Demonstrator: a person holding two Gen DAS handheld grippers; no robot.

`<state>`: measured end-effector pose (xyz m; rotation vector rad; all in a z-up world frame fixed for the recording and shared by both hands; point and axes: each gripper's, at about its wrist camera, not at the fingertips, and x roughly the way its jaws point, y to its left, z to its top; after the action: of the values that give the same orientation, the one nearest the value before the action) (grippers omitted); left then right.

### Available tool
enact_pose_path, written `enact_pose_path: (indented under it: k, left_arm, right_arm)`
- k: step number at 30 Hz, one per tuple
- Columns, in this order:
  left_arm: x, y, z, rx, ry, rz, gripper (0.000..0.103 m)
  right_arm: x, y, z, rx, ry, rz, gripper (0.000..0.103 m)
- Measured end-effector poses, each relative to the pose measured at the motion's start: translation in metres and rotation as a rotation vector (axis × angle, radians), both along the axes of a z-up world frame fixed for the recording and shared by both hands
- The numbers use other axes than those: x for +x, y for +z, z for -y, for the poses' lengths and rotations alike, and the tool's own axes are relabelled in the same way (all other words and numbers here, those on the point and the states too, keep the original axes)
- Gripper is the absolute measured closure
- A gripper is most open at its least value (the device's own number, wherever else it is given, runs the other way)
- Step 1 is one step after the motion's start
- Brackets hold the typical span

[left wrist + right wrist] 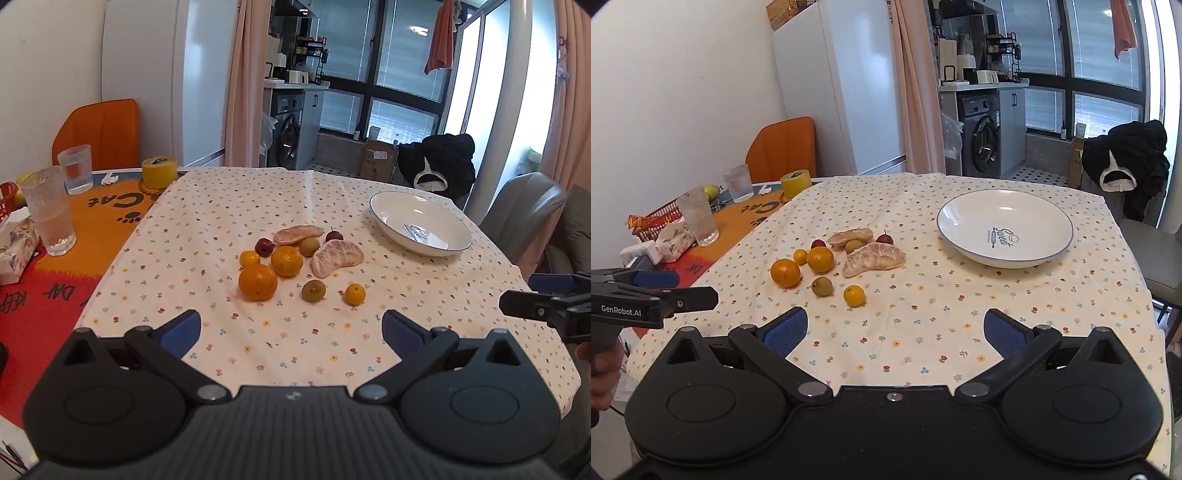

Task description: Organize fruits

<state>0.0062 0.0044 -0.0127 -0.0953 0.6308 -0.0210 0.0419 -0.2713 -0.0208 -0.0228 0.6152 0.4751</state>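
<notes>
Both grippers hang over the near edge of the table with nothing between their fingers: the left gripper [291, 328] has its jaws spread wide, and so does the right gripper [895, 330], whose neighbour shows "GenRobot.AI" on its side at the left edge of the right wrist view. The fruits [295, 260] lie loose in a cluster near the middle of the floral tablecloth [258, 343]: oranges, small yellow and green fruits, two dark red ones and two peeled segments, with no object between them and the grippers. The white bowl [960, 225] stands apart from them toward the far right corner, holding no fruit, and has "Sweet" printed inside. At the left edge, on an orange mat [110, 210] reading "Cat", stand two glasses [50, 210] and a yellow tape roll [159, 171]. Behind the table are a white fridge [842, 85], pink curtains, a washing machine [982, 136] and a chair draped in dark clothing [1126, 166].
</notes>
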Motion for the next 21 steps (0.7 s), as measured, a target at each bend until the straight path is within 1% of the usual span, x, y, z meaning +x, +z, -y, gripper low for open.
enact_pose_path:
  k: [10,21]
  left_arm:
    - [0.0017,-0.004,0.0043,0.019,0.0,-0.004,0.0]
    - [-0.0003,-0.002,0.0035,0.016,-0.002,0.007,0.0]
  right_arm:
    - [0.0018,-0.002,0.0027,-0.003,-0.01,-0.006,0.0]
    - [0.0024,-0.0028,0.0062,-0.006,-0.022,-0.006,0.0]
